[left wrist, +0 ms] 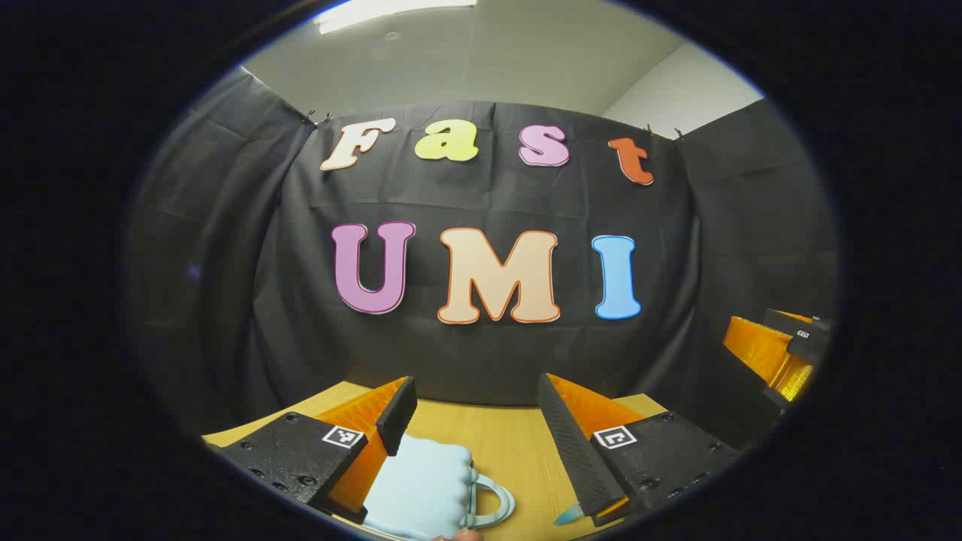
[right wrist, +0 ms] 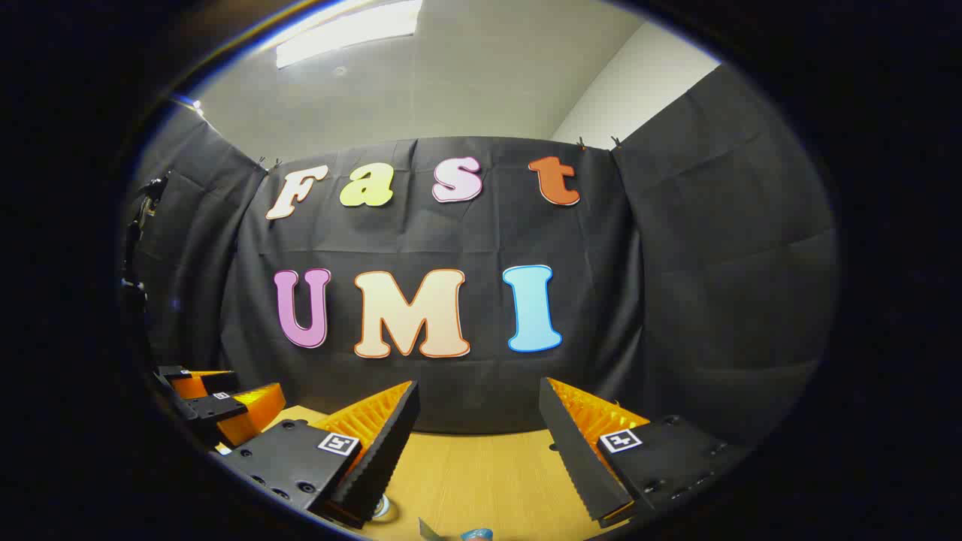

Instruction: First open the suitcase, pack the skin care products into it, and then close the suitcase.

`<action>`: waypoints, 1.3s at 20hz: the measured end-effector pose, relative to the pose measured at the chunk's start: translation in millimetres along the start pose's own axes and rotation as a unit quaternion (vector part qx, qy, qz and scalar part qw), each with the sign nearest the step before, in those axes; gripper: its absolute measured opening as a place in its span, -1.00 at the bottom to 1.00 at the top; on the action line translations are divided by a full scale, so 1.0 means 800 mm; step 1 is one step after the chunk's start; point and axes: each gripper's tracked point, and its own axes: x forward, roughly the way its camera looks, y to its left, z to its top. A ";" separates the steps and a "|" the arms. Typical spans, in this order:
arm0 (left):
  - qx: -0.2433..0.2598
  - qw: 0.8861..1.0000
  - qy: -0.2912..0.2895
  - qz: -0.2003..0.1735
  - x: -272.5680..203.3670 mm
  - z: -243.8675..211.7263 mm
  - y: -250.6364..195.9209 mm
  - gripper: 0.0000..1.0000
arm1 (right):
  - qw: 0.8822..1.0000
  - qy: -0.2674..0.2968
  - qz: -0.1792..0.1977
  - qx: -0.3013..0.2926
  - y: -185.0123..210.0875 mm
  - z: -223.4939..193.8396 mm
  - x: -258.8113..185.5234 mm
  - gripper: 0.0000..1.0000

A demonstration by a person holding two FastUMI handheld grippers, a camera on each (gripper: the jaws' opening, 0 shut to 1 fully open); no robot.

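Observation:
A pale blue suitcase (left wrist: 421, 488) with a curved handle (left wrist: 492, 505) lies on the wooden table (left wrist: 511, 436), low in the left gripper view. It sits just ahead of and under my left gripper (left wrist: 475, 391), whose jaws stand wide open with nothing between them. The suitcase's lid state is hidden. A small teal-tipped item (left wrist: 569, 515) peeks out by the right finger. My right gripper (right wrist: 479, 394) is also open and empty above the table (right wrist: 481, 458). Along the lower rim of the right gripper view I can make out a small round item (right wrist: 383, 507) and a blue-capped item (right wrist: 475, 533).
The black cloth wall closes the booth behind and on both sides. The right gripper (left wrist: 782, 353) hangs at the right of the left gripper view. At the far left of the right gripper view, the left gripper (right wrist: 218, 402) appears. Bare tabletop runs back to the wall.

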 end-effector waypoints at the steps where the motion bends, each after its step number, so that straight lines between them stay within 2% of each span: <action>1: -0.001 1.000 -0.001 0.004 0.000 -0.001 -0.002 0.84 | 1.000 0.001 0.001 0.003 -0.005 -0.001 0.002 1.00; 2: 0.002 1.000 -0.001 0.009 0.000 -0.002 -0.003 0.89 | 1.000 0.001 0.003 0.005 -0.008 -0.001 0.004 1.00; 8: 0.013 1.000 0.002 0.020 -0.001 -0.006 -0.015 0.89 | 1.000 -0.001 0.017 0.006 -0.026 0.001 0.012 0.99; 10: 0.004 1.000 0.023 0.005 0.006 -0.023 -0.025 0.89 | 1.000 0.002 0.022 0.008 -0.034 -0.002 0.014 0.99; 12: 0.005 0.997 0.071 -0.007 0.014 -0.062 -0.027 0.90 | 1.000 0.000 0.026 0.011 -0.044 -0.005 0.015 0.99; 18: -0.025 0.979 0.199 -0.028 0.029 -0.175 -0.032 0.91 | 0.999 0.011 -0.026 -0.020 -0.090 -0.017 0.015 0.99; 19: -0.022 0.977 0.212 -0.033 0.033 -0.191 -0.034 0.86 | 0.999 0.013 -0.028 -0.023 -0.085 -0.020 0.013 1.00; 20: -0.020 0.974 0.220 -0.037 0.037 -0.203 -0.036 0.92 | 0.999 0.017 -0.034 -0.031 -0.085 -0.024 0.014 0.99; 26: -0.031 0.954 0.292 -0.056 0.049 -0.271 -0.051 0.92 | 0.996 0.040 -0.065 -0.050 -0.085 -0.041 0.014 1.00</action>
